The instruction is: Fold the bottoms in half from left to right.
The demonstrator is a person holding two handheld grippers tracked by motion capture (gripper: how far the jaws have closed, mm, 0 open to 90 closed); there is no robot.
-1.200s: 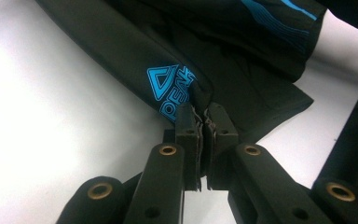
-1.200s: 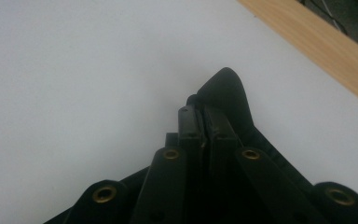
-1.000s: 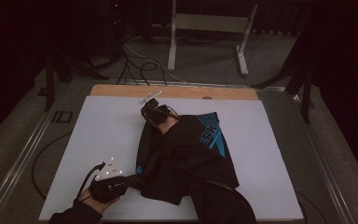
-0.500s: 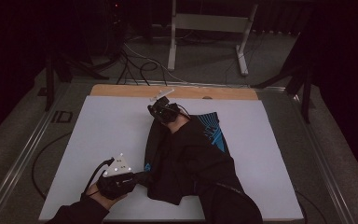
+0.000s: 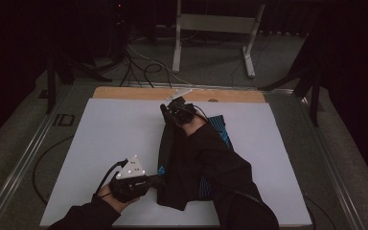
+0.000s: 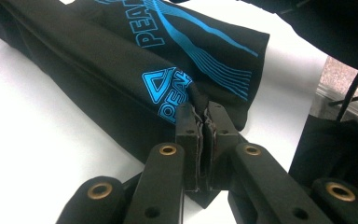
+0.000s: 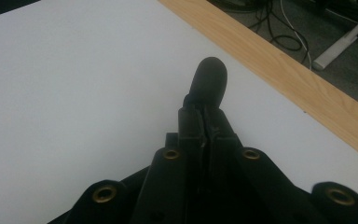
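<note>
From the high view, a black fabric garment with bright blue printing [image 5: 191,167] lies folded lengthwise down the middle of the white rectangular table top [image 5: 105,139], which has a pale wooden strip [image 5: 124,92] along its far edge. The left gripper [image 5: 157,181], topped by a grey three-cornered plate, sits at the garment's near left corner, held by a hand [image 5: 117,191] that comes in from the bottom. The right gripper [image 5: 166,111] is at the garment's far end, near the wooden strip, with the person's dark sleeve [image 5: 230,182] lying across the cloth.

In the left gripper view, the two black jaws of the left gripper [image 6: 204,119] are pressed together on a pinch of the black cloth — the fold bunches up right at their tips. Just beyond them, the garment [image 6: 121,60] stretches away over the table [image 6: 37,130], showing a blue triangle logo and blue lettering beside bands of thin blue lines.

In the right gripper view, the right gripper [image 7: 205,116] has its jaws closed tight, with a small rounded tuft of the black fabric [image 7: 209,81] sticking out past the tips — it is clamped on the cloth. Behind it lies bare white table [image 7: 74,70], then the wooden strip [image 7: 284,70], with grey floor and dark cables [image 7: 279,14] beyond.
</note>
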